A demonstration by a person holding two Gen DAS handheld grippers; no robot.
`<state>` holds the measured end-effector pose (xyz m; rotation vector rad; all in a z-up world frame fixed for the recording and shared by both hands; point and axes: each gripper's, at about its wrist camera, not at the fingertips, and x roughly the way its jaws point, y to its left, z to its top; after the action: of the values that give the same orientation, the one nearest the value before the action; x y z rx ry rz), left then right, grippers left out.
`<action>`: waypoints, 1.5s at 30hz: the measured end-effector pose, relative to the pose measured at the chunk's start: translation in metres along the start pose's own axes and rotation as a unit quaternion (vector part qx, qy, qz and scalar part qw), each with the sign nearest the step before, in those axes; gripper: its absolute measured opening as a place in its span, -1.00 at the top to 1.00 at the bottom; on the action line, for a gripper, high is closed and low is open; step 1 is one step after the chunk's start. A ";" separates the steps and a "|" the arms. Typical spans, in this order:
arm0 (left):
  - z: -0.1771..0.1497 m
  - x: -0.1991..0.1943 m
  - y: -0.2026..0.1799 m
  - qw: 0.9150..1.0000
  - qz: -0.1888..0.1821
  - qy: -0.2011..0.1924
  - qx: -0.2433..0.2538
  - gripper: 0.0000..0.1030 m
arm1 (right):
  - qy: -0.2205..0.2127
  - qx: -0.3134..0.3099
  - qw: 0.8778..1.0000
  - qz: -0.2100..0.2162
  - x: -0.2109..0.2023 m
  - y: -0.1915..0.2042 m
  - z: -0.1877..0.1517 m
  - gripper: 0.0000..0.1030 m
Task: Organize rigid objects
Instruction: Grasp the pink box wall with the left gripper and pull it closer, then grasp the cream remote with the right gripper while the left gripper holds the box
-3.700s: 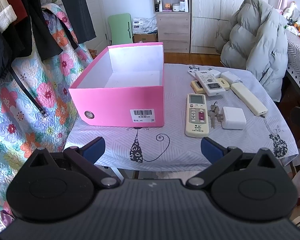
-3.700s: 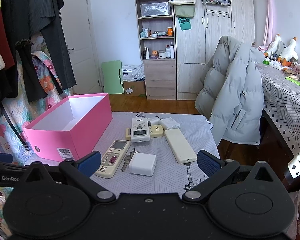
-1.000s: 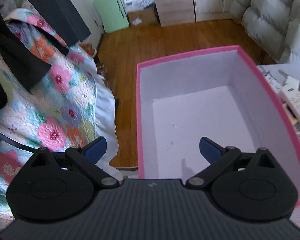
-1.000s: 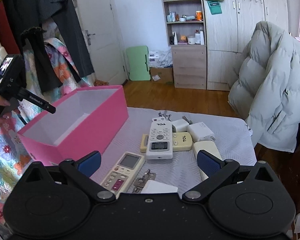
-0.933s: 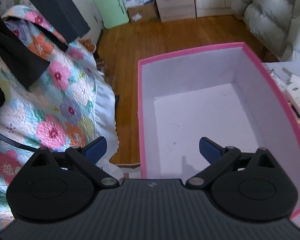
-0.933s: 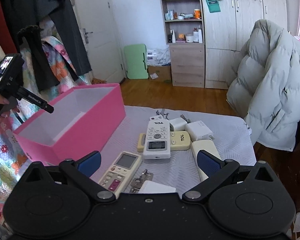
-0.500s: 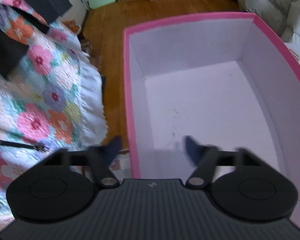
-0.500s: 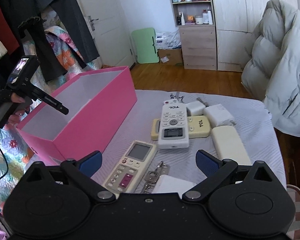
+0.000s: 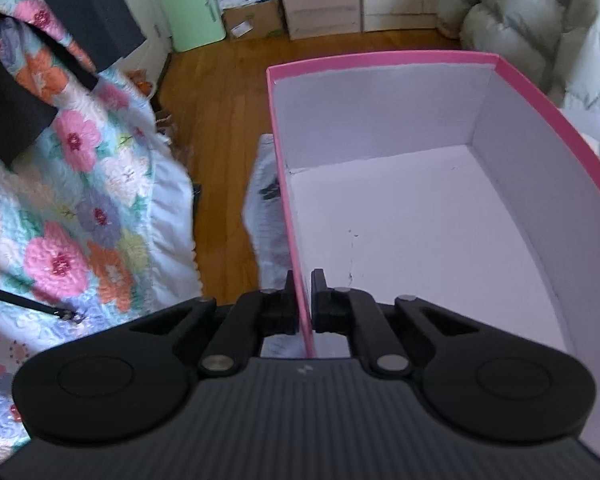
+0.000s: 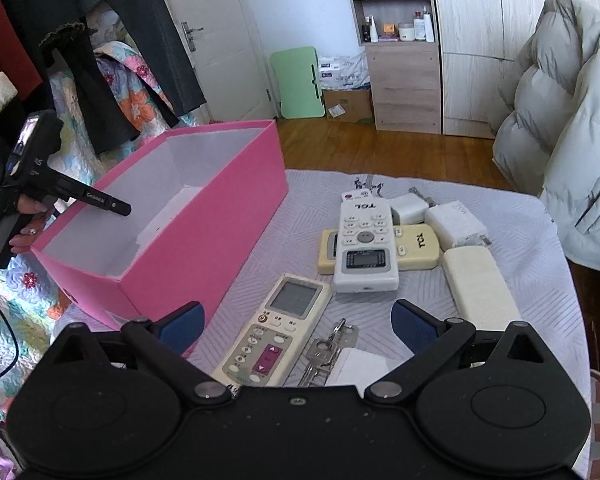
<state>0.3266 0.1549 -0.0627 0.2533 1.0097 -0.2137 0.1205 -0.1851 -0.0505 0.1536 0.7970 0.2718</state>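
Left gripper (image 9: pixel 305 292) pinches the pink box (image 9: pixel 548 116) wall at 6 o'clock, apparently firmly; right gripper (image 10: pixel 296 320) hangs wide open, empty, above the beige remote (image 10: pixel 276 332).

A lived-in bedroom in a home. A floral quilt (image 10: pixel 140 92) hangs at the left beneath dark coats (image 10: pixel 112 40) on a rail. A white door (image 10: pixel 224 36) stands beside an open wooden shelf unit (image 10: pixel 396 12) holding bottles and jars, next to pale wood wardrobe doors (image 10: pixel 500 8). A grey puffer jacket (image 10: pixel 568 132) is draped over a chair. The floor is wooden (image 10: pixel 380 148). A cloth-covered table (image 10: pixel 532 272) holds remote controls (image 10: pixel 366 240) and chargers.
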 end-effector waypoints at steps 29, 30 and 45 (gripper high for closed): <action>-0.045 -0.037 0.007 0.993 -0.057 0.007 -0.105 0.86 | 0.107 -0.043 0.993 -0.008 0.063 0.044 -0.027 -0.51; -0.045 -0.037 0.009 0.992 -0.061 0.006 -0.110 0.85 | 0.106 -0.040 0.993 -0.016 0.065 0.042 -0.027 -0.51; -0.048 -0.031 -0.006 0.986 -0.087 0.039 -0.135 0.80 | 0.126 -0.033 0.991 -0.035 0.066 0.020 -0.009 -0.21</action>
<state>0.2698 0.1663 -0.0610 -0.0741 1.1258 -0.2251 0.1544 -0.1462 -0.0965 0.0277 1.0403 0.2534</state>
